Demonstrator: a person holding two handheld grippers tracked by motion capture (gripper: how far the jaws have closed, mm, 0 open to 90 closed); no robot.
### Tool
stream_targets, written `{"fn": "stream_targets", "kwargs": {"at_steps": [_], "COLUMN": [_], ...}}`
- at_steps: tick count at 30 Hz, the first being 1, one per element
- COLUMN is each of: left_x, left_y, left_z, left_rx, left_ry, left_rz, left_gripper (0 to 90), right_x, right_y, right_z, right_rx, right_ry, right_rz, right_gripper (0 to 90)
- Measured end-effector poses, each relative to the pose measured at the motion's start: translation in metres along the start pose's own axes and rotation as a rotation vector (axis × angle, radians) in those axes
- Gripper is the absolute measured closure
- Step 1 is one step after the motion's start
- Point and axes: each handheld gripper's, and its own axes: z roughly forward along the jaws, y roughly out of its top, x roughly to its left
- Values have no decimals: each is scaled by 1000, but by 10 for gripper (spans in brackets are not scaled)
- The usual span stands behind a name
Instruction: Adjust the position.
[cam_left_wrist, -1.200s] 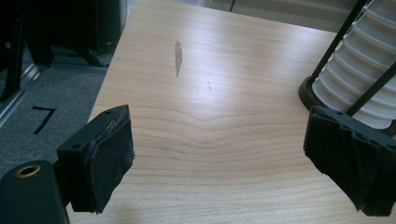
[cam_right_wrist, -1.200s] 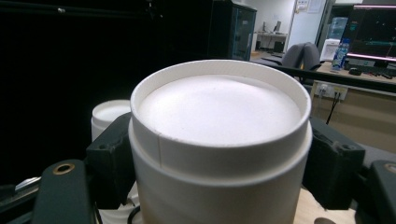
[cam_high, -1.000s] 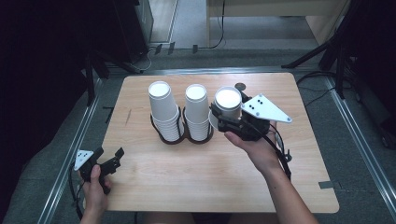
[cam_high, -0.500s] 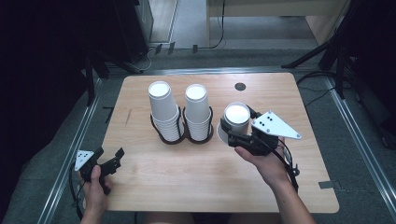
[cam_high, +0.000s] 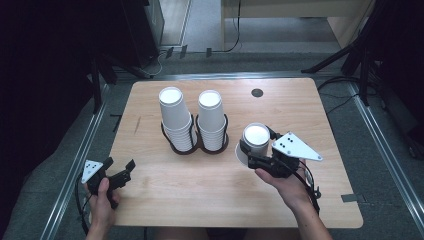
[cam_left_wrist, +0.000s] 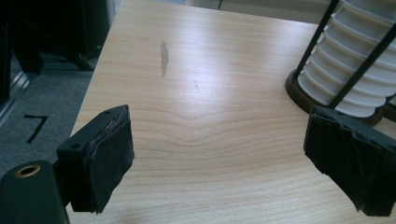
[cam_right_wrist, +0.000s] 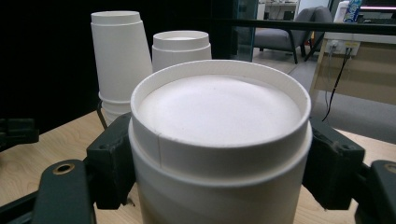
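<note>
My right gripper (cam_high: 257, 145) is shut on an upside-down white paper cup (cam_high: 256, 136), just right of the black wire holder (cam_high: 192, 148). The cup's wide rim is at or just above the tabletop. In the right gripper view both pads (cam_right_wrist: 109, 163) press the sides of the cup (cam_right_wrist: 219, 135). Two stacks of upside-down white cups (cam_high: 172, 117) (cam_high: 211, 119) stand in the holder. My left gripper (cam_high: 120, 165) sits open at the table's front left corner, with bare wood between its pads (cam_left_wrist: 105, 163).
The wooden table (cam_high: 215, 200) has a small dark round mark (cam_high: 257, 92) near its far edge. Metal rails (cam_high: 80, 160) run along both sides on the floor. The nearer cup stack (cam_left_wrist: 355, 60) rises at the right of the left gripper view.
My right gripper has carried the cup down, to the right and toward the near edge, away from the holder. The left gripper has stayed put.
</note>
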Motion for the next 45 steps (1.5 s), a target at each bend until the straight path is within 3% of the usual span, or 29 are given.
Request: {"fn": "stream_targets", "kwargs": {"at_steps": [6,13,18,25,32,45], "left_x": [-10,-34,-47,-70,-94,-144], "left_y": [7,21,27,30,33,36], "left_z": [-1,-2,0,3,8,21], "left_rx": [-13,-48,-47,-27,5,-6], "left_ry": [-25,-75,-109,-149,-246,-401], "left_rz": [14,17,24,69,90,140], "left_gripper": [82,83,82,83,83,83], "right_x": [0,-2,-3,-2,2,10], "right_y": [-13,-20,-20,-20,-20,-23], "right_z": [-3,-5,-5,-4,-4,0], "right_rx": [5,20,21,22,20,28], "right_ry": [10,27,30,32,39,57], "right_rz": [10,9,7,11,4,2], "right_gripper": [230,230,230,230,230,230]}}
